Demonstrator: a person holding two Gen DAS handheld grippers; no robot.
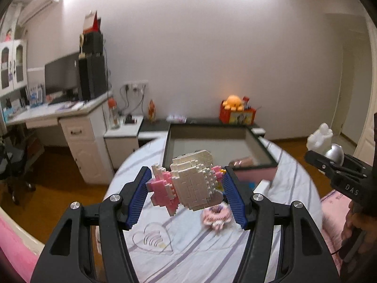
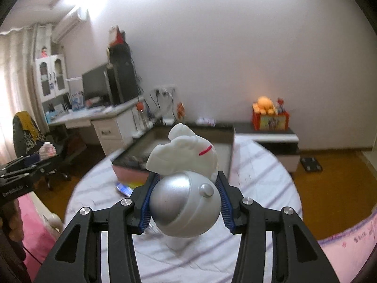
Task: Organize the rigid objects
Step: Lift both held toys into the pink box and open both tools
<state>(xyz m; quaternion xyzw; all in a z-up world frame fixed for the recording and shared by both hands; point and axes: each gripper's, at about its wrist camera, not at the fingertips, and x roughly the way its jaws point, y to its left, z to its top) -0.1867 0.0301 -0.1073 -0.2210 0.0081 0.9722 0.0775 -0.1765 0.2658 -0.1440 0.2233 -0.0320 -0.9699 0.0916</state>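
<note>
Over the bed's white striped sheet (image 1: 235, 243), our left claw (image 1: 186, 188) clenches a pink-and-white brick figure (image 1: 188, 184); our right claw (image 2: 186, 202) grips a silver-domed white figurine (image 2: 186, 200). An open dark-rimmed box (image 1: 266, 151) lies at twelve o'clock.

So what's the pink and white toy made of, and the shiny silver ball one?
The pink and white toy looks like hard plastic building bricks: you can see small studs and block seams. The silver ball looks like smooth painted plastic, maybe metal; it gleams. The white figure on it looks matte, likely plastic or resin.
</note>
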